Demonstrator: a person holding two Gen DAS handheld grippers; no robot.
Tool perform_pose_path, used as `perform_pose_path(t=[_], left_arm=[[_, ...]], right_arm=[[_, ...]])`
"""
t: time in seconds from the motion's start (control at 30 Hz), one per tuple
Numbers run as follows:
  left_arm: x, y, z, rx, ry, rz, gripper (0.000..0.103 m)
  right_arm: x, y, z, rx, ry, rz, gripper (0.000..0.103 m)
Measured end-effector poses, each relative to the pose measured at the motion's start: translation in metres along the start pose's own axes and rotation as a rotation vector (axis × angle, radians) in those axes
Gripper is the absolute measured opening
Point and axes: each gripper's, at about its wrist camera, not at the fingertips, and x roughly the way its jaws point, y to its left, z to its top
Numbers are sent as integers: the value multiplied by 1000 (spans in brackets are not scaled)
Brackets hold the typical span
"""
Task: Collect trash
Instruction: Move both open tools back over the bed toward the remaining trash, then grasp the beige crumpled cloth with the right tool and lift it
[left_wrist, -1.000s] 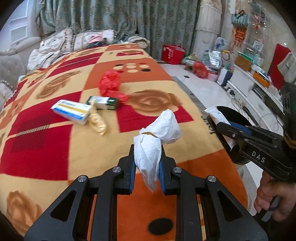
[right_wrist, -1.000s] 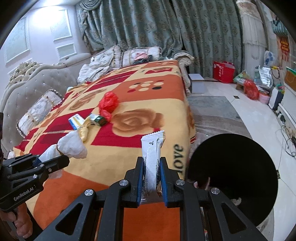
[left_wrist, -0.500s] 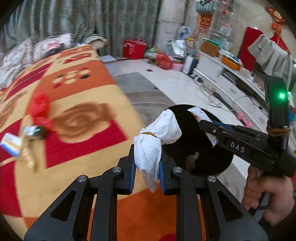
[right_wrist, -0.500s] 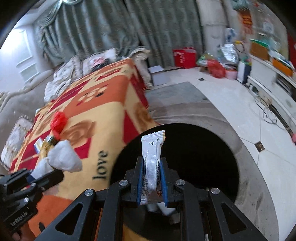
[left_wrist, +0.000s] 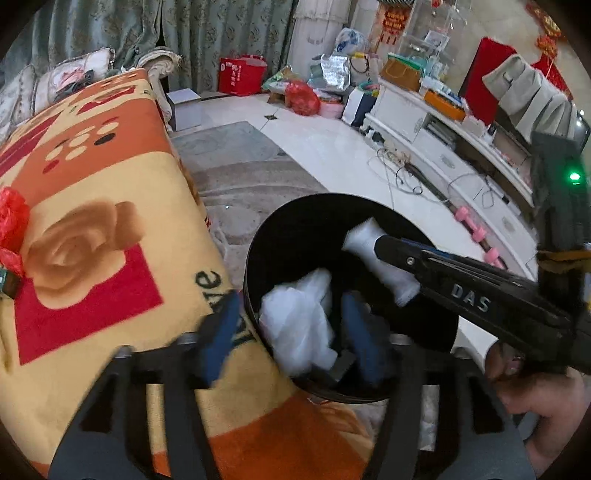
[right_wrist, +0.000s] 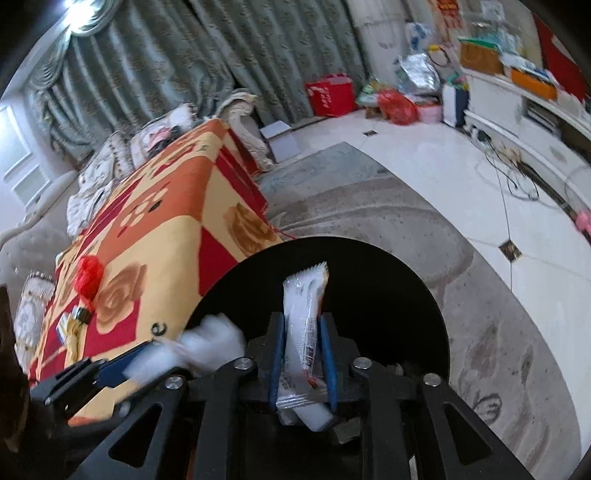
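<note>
A black round bin (left_wrist: 248, 284) stands on the rug beside the bed. My left gripper (left_wrist: 290, 306) hangs over it, jaws opening and blurred. The white tissue wad (left_wrist: 295, 328) sits loose between its fingers, with gaps on both sides. In the left wrist view my right gripper (left_wrist: 382, 245) reaches in from the right over the bin. It carries a white snack wrapper (right_wrist: 304, 317) upright between its blue pads (right_wrist: 277, 350). My right gripper (right_wrist: 301, 321) is over the bin's (right_wrist: 402, 295) mouth; its jaws are starting to open while the pads still touch the wrapper.
The bed's orange, red and yellow blanket (left_wrist: 92, 258) lies left of the bin with a red plastic bag (left_wrist: 13, 218) and small boxes (right_wrist: 70, 325) on it. A grey rug (right_wrist: 498, 332), floor cables (left_wrist: 402, 177), pink dumbbells (left_wrist: 476, 229) and a white cabinet (left_wrist: 443, 140) lie to the right.
Both grippers have swung from over the bed to over the black bin. The left jaws have spread and let go of the tissue wad. The right still has the wrapper.
</note>
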Motion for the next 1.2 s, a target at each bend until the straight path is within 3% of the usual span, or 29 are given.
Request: perform_pose_path(t=[0.2, 0.47, 0.63, 0.77, 0.9, 0.97, 1.2], left_arm=[[-21, 17, -7, -49, -25, 16, 67], [-87, 73, -40, -67, -113, 135, 67], [-126, 140, -75, -129, -147, 289, 67], [-144, 205, -109, -244, -141, 426, 67], [-152, 252, -138, -391, -139, 425, 67], [-154, 264, -146, -463, -138, 372, 67], [-155, 258, -144, -454, -134, 371, 71]], right_arm=[[-2, 4, 3, 3, -24, -44, 31], [-3, 52, -1, -67, -45, 44, 36], [8, 117, -20, -210, 22, 208, 39], [17, 173, -40, -318, 71, 357, 40], [28, 241, -61, -462, 87, 443, 40], [36, 267, -68, -522, 86, 453, 40], [87, 336, -82, -674, 158, 411, 40]])
